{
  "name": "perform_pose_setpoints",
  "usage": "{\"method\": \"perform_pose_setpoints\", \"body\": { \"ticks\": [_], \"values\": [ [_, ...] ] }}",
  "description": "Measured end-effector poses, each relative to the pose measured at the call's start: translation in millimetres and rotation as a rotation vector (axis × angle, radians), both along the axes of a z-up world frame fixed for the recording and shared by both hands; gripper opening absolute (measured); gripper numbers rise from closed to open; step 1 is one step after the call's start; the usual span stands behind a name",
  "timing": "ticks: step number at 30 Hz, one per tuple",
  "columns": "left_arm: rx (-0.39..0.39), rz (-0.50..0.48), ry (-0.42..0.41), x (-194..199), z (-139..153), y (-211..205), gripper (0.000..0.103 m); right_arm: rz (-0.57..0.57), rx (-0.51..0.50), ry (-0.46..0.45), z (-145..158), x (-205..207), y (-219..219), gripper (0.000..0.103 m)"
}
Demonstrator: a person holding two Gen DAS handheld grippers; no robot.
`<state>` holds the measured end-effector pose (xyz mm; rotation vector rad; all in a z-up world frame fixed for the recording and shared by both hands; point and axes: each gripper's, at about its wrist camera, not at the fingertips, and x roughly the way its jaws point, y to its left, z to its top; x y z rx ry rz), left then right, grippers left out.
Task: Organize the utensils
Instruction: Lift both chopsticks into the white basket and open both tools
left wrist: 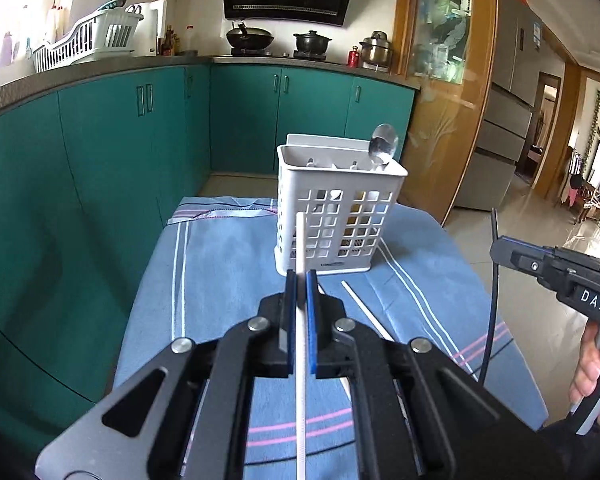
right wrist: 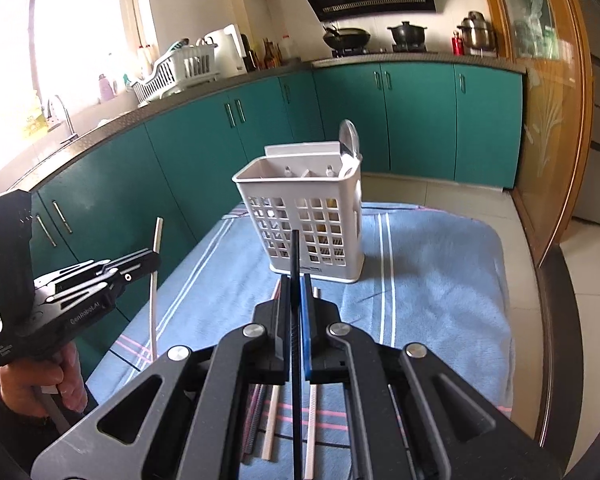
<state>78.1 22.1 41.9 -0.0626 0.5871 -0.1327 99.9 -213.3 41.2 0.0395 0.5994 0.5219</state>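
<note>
We read "DAS" on the right tongs (left wrist: 500, 250) at the right edge of the left wrist view, and "CenRoboLAI", less surely, on the left tongs (right wrist: 156, 258) at lower left of the right wrist view. Our left tongs were clamped on a white chopstick (left wrist: 300, 240), our right on a black chopstick (right wrist: 295, 256). Both sticks pointed up-frame at the white utensil caddy (left wrist: 340, 216), which held a spoon (left wrist: 384, 144) and stood on the blue-clothed tabletop (left wrist: 220, 264). More chopsticks (right wrist: 269, 428) lay below.
</note>
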Motion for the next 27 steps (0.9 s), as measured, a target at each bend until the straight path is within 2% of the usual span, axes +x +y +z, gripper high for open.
{"method": "perform_pose_setpoints", "body": {
  "ticks": [9, 12, 15, 18, 22, 27],
  "values": [
    [0.041, -0.003, -0.042, -23, 23, 3, 0.004, -0.035, -0.003, -0.020, 12, -24, 0, 0.005],
    [0.023, -0.006, -0.050, -29, 37, 5, 0.004, -0.043, 0.022, -0.016, 19, -28, -3, 0.005],
    [0.016, -0.019, -0.074, -31, 59, 4, 0.004, -0.035, 0.030, -0.042, 44, -31, -2, 0.005],
    [0.016, -0.033, -0.122, -31, 95, 1, 0.004, -0.027, 0.042, -0.079, 74, -29, 1, 0.005],
    [0.012, -0.048, -0.183, -11, 152, -5, 0.004, -0.023, 0.050, -0.130, 125, -9, 7, 0.005],
    [0.037, -0.065, -0.245, 23, 204, -19, 0.004, -0.033, 0.005, -0.192, 178, 23, 23, 0.005]
  ]
}}
